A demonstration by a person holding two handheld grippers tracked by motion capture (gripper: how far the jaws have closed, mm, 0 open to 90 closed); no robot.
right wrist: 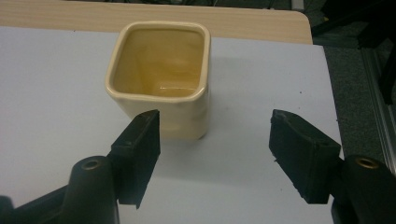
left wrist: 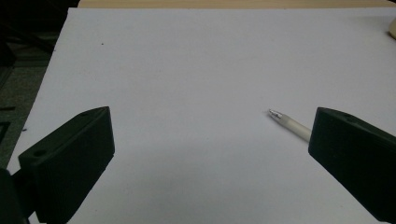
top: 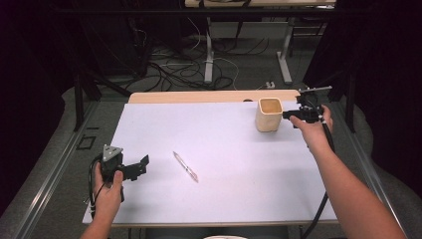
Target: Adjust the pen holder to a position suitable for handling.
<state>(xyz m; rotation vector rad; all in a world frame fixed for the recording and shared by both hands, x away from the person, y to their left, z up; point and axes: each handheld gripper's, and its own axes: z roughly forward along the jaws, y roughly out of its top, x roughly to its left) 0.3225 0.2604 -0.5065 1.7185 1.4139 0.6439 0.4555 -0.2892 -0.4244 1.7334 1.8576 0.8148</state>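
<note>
Light falls from above onto the white sheet, which reads bright against a dim floor and near-black surroundings left and right. All three pictures are soft and low in detail. The cream cup casts a faint shadow to its right, with a small gleam inside. The jaws in both gripper views look slightly blurred.

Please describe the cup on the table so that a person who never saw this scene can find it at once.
Look at the white sheet covering the table, then go to its far right corner, just ahead of the right gripper. There stands the cup: cream, glossy, upright, with a squarish rounded rim and empty inside, unlike the thin pen lying mid-sheet.
</note>
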